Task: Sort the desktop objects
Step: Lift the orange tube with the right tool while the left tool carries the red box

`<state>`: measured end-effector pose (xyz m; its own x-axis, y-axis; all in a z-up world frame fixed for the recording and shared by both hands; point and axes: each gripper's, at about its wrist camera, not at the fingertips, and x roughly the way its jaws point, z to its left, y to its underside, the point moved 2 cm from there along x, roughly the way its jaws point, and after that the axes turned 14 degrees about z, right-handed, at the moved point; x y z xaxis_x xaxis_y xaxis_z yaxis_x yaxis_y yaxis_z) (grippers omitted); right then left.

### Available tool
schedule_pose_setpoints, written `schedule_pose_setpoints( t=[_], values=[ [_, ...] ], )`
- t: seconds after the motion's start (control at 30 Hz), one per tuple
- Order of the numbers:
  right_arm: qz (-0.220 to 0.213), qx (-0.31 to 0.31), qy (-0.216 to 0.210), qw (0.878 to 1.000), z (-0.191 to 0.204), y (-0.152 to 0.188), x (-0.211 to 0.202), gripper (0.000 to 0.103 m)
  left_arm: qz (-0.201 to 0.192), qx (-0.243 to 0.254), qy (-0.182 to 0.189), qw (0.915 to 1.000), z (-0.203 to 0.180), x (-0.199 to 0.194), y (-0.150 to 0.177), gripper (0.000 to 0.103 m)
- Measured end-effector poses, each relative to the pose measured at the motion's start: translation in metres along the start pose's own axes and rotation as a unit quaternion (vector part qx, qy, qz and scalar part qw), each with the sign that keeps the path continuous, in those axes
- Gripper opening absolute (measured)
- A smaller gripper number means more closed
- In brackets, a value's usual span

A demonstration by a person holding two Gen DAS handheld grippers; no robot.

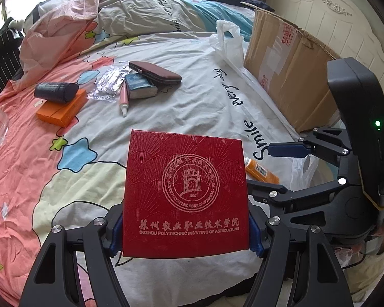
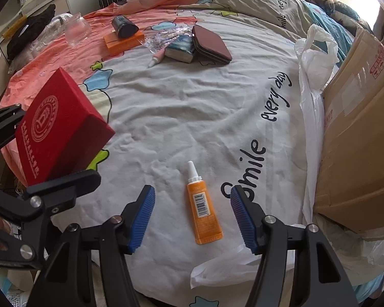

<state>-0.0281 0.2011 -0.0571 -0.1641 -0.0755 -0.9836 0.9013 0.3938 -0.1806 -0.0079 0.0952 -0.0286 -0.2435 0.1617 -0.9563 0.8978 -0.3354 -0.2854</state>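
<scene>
Red box (image 1: 184, 192), stiff card w/ textured lid, prob light; clamped by its side edges in left gripper (image 1: 185, 232), held above the bed (image 2: 179, 117). Lid reads "SUZHOU POLYTECHNIC INSTITUTE OF AGRICULTURE". Orange tube (image 2: 203, 209), soft & small, lies on bed between pads of right gripper (image 2: 192, 215), jaws apart, not touching; take mid-body. Sheet says "Smile every day"

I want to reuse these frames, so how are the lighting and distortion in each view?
Left wrist view: window glare washes out the top edge, fisheye bends the bed, yet the red box reads sharp. Right wrist view: blown-out patch upper right, dark vignette corners, orange tube crisp.
</scene>
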Motion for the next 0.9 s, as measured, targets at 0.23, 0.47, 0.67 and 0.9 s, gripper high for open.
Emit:
schedule_pose_setpoints(
  t=[0.23, 0.47, 0.67, 0.9],
  values=[
    [0.015, 0.0, -0.002, 1.0, -0.005, -0.005, 0.016, 0.058, 0.01, -0.008, 0.001, 0.9999, 0.007, 0.01, -0.001, 0.074],
    [0.013, -0.009, -0.005, 1.0, -0.004, -0.004, 0.018, 0.044, 0.017, -0.016, 0.007, 0.9997, 0.014, 0.015, -0.002, 0.074],
    [0.013, -0.004, -0.028, 1.0, -0.004, 0.0, 0.013, 0.016, 0.014, -0.017, 0.01, 0.9997, 0.017, 0.013, -0.002, 0.074],
    [-0.005, -0.001, -0.024, 1.0, -0.001, 0.003, -0.006, 0.016, 0.007, -0.012, 0.009, 0.9999, 0.015, 0.006, -0.002, 0.074]
  ],
)
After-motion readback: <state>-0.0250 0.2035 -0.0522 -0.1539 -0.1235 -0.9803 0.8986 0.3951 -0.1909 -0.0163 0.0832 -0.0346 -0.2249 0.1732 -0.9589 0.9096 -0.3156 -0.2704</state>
